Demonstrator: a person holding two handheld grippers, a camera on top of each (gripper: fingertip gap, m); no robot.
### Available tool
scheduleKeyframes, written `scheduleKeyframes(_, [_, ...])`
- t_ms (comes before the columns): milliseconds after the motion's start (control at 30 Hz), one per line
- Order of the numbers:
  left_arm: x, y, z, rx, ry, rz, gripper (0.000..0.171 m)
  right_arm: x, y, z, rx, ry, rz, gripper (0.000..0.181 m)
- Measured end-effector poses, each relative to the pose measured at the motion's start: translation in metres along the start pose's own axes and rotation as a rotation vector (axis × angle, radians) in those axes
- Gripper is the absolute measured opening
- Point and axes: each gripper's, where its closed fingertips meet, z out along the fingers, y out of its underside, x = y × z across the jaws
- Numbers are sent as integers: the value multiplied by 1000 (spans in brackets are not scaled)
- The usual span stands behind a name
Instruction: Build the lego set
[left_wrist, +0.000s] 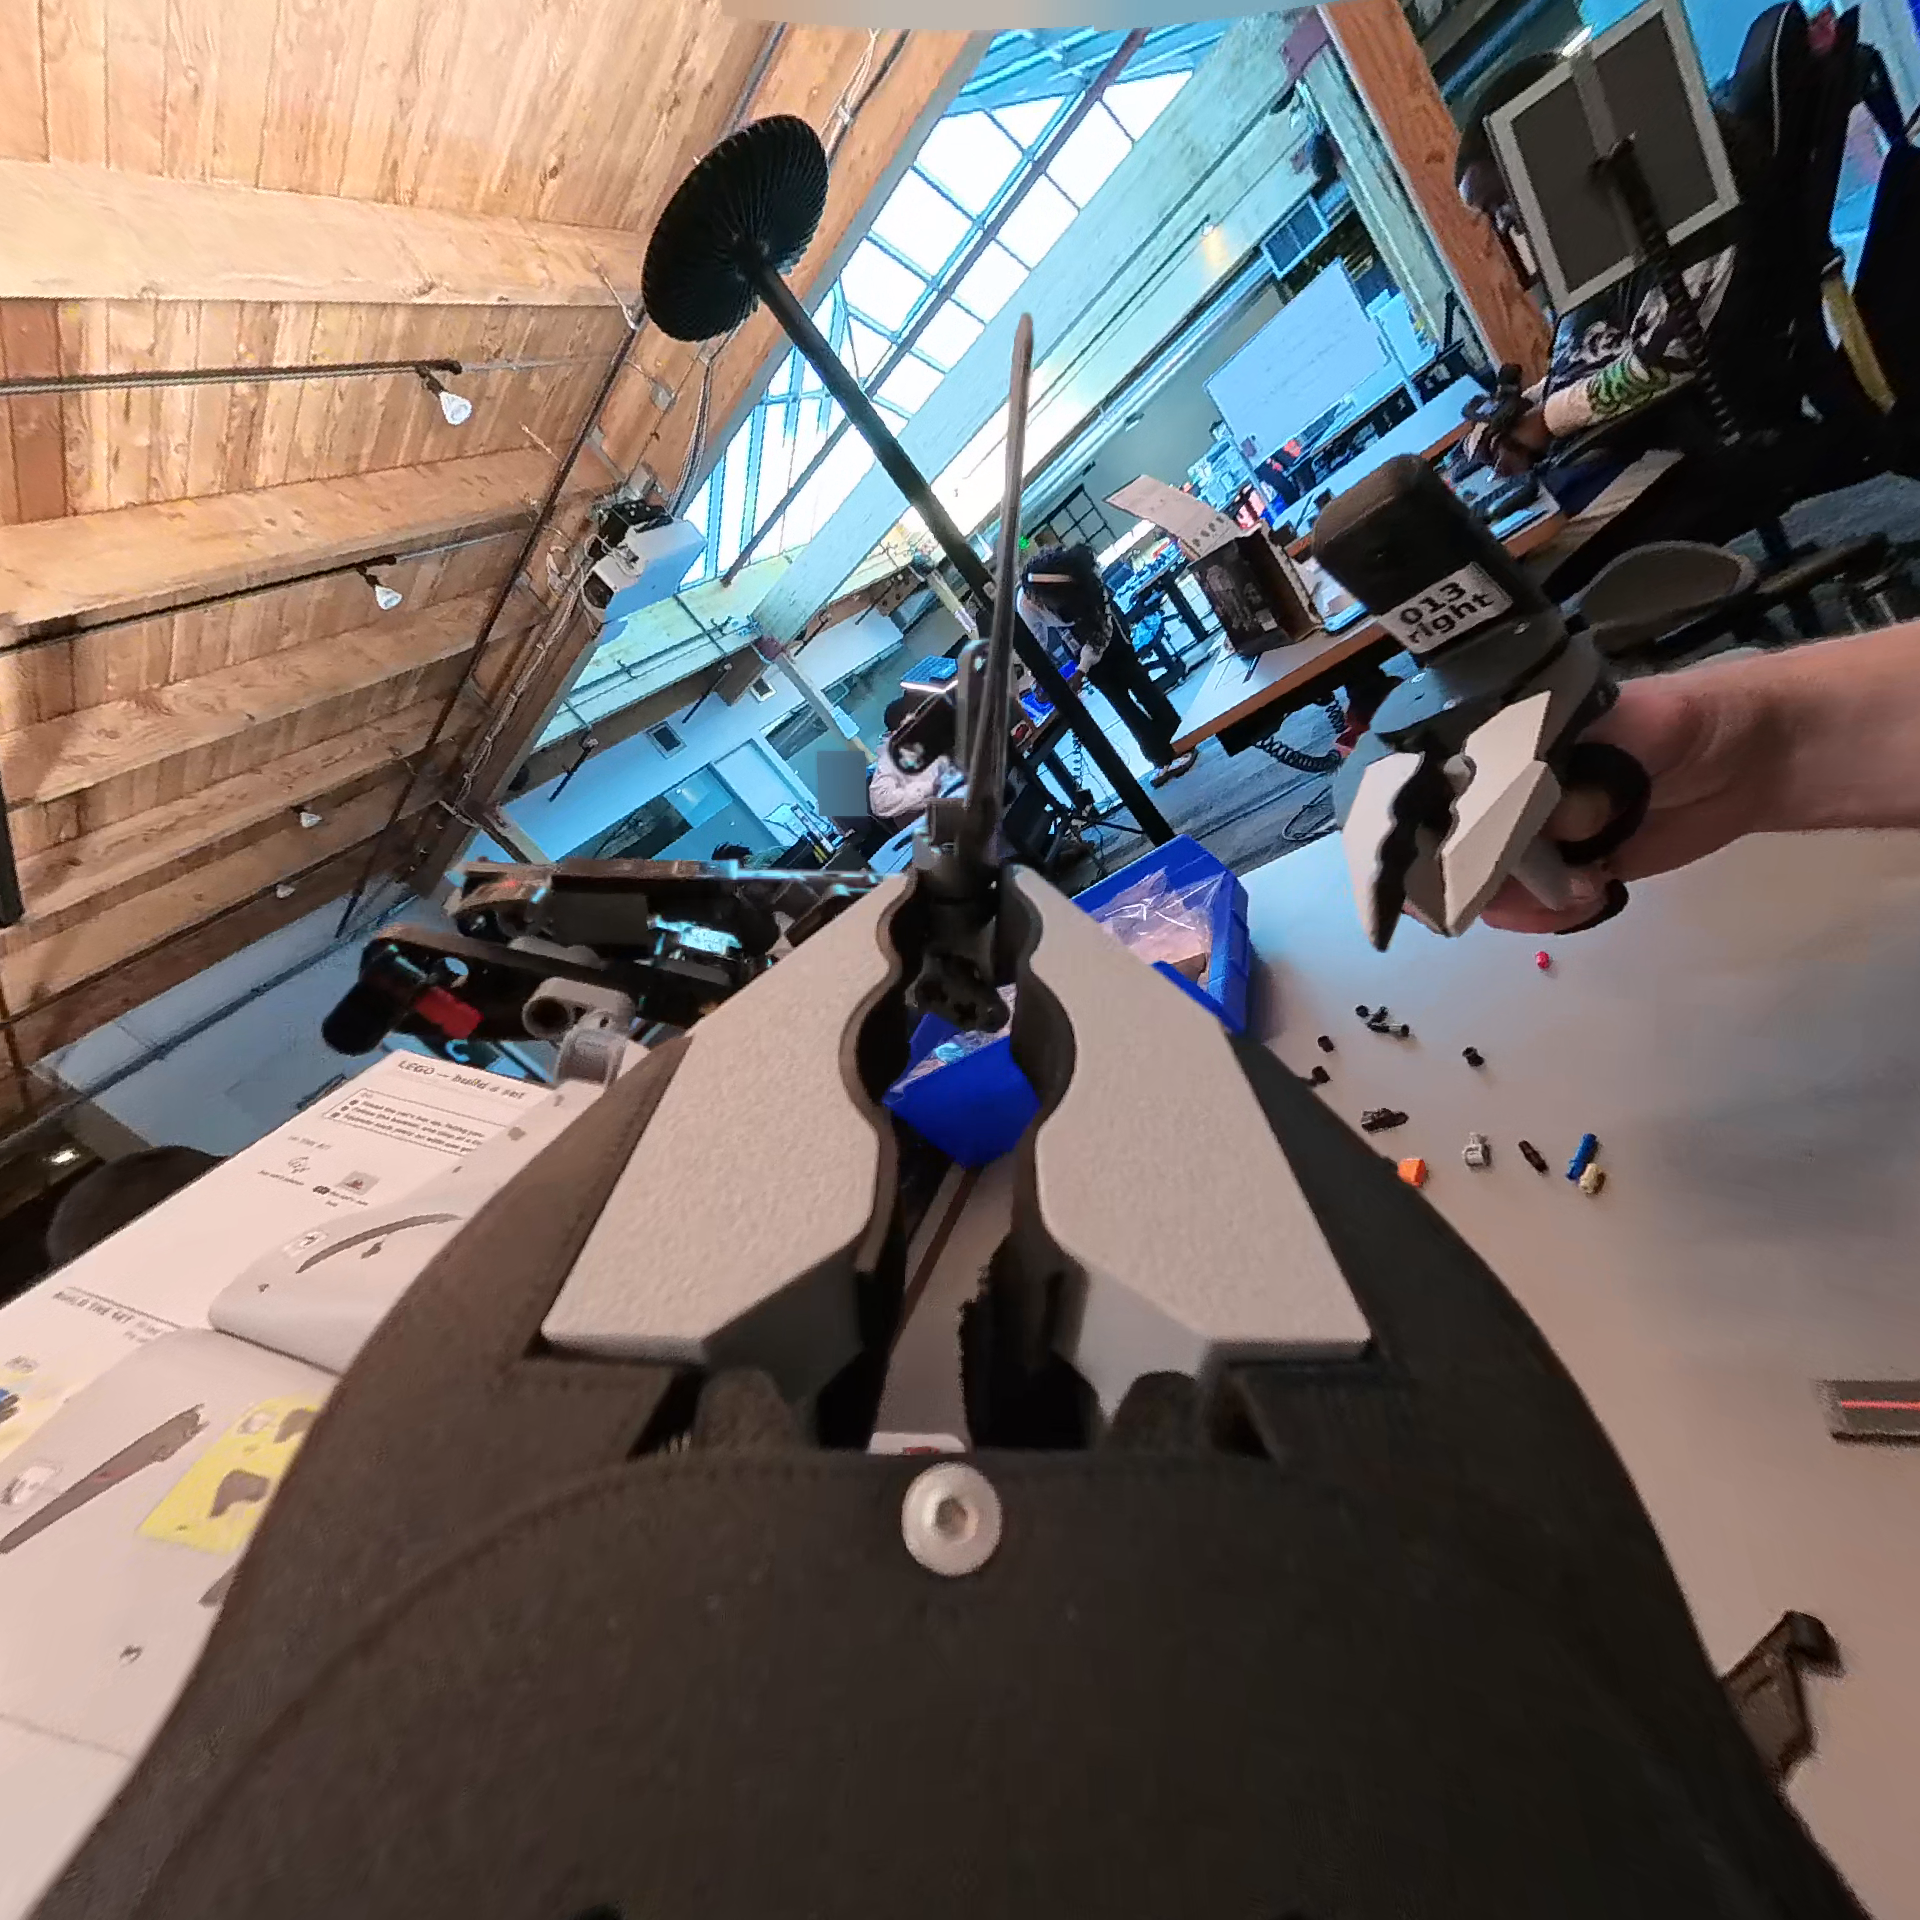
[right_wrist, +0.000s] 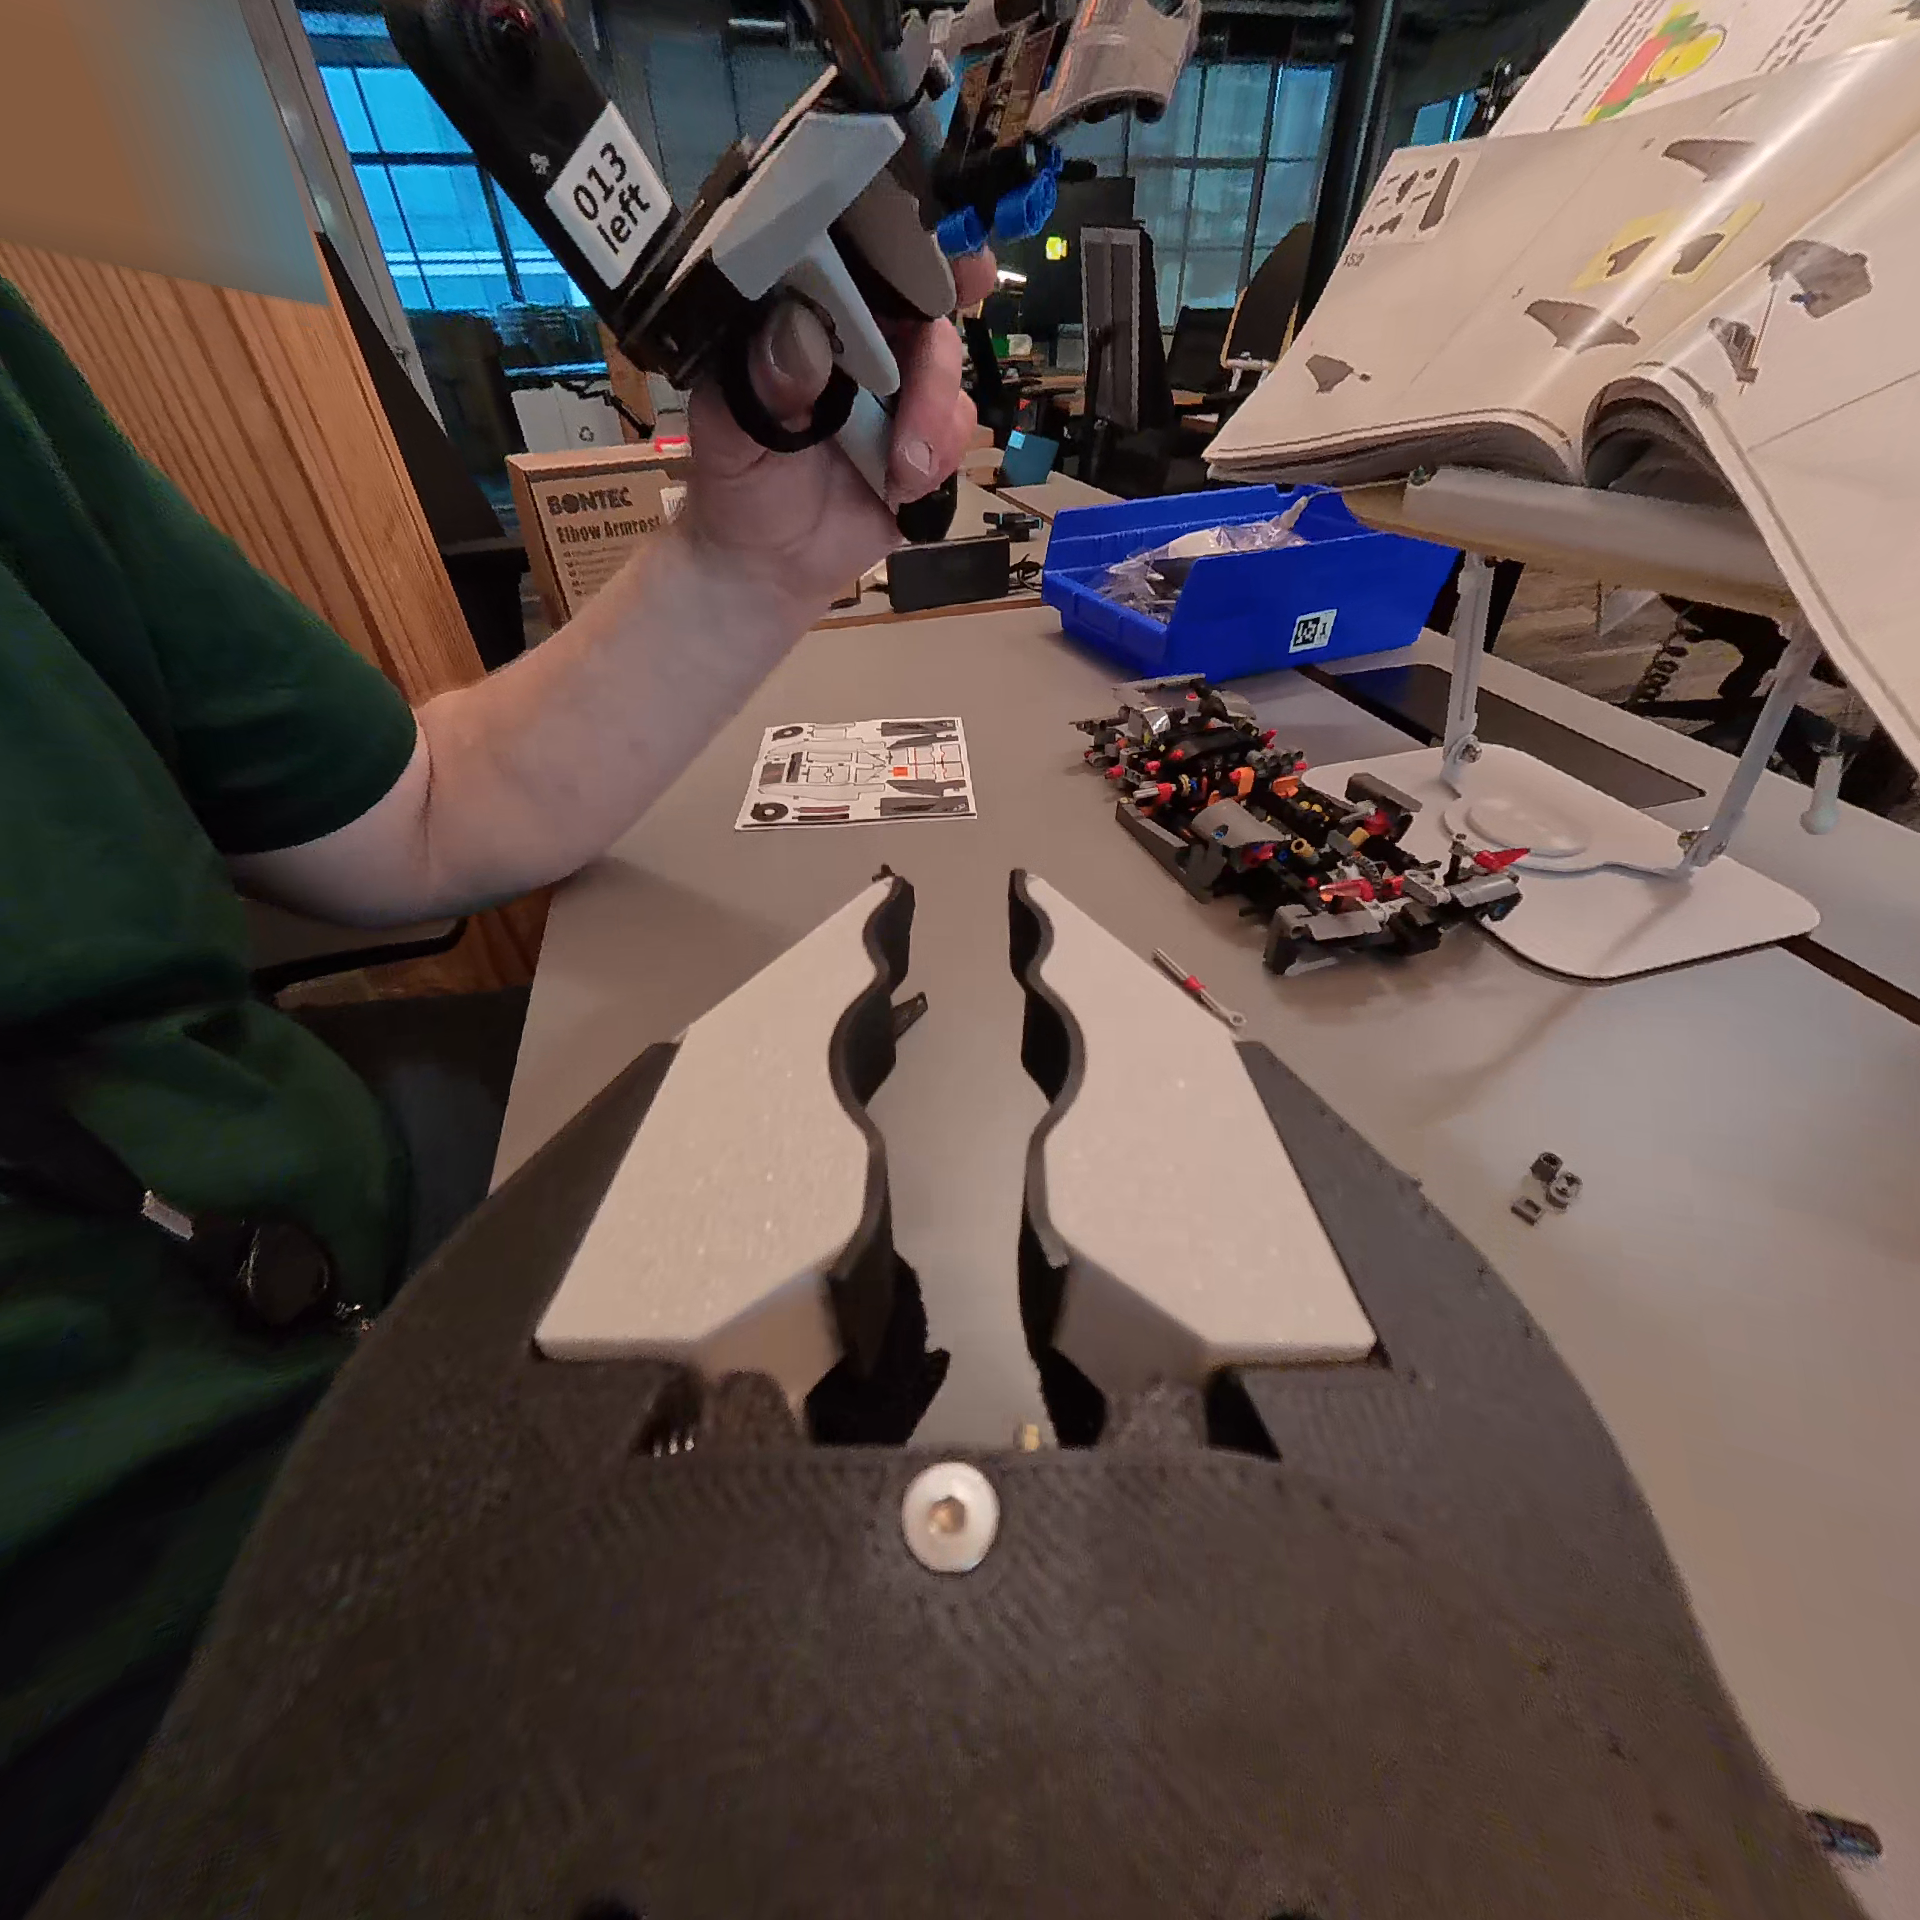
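Observation:
My left gripper (left_wrist: 961, 914) is shut on a lego sub-assembly (left_wrist: 951, 966) and holds it up in the air. The assembly has black and grey panels (left_wrist: 582, 935) reaching left, a thin dark rod (left_wrist: 1003, 582) pointing up and blue parts (left_wrist: 961, 1107) between the fingers. The right wrist view shows it raised at the top (right_wrist: 997, 197). My right gripper (right_wrist: 961, 883) is open and empty, low over the grey table (right_wrist: 1039, 686). It also shows in the left wrist view (left_wrist: 1418, 894). The partly built lego chassis (right_wrist: 1299, 821) lies on the table ahead and to its right.
A sticker sheet (right_wrist: 857, 774) lies ahead. A blue bin (right_wrist: 1247, 582) with plastic bags stands behind the chassis. An open instruction booklet (right_wrist: 1558, 260) rests on a white stand (right_wrist: 1621, 904). Small loose pieces (left_wrist: 1475, 1143) lie scattered, with a thin grey and red rod (right_wrist: 1195, 982) and small grey parts (right_wrist: 1548, 1184). There is about 20 centimeters between the tips of the two grippers.

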Motion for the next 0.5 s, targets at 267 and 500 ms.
scheduleKeyframes(267, [-6,3,-4,28,-18,-19,10,-1,12,1,-38,9,11,17])
scheduleKeyframes(500, [-7,4,-5,33,-14,-22,10,-2,26,9,-78,7,20,18])
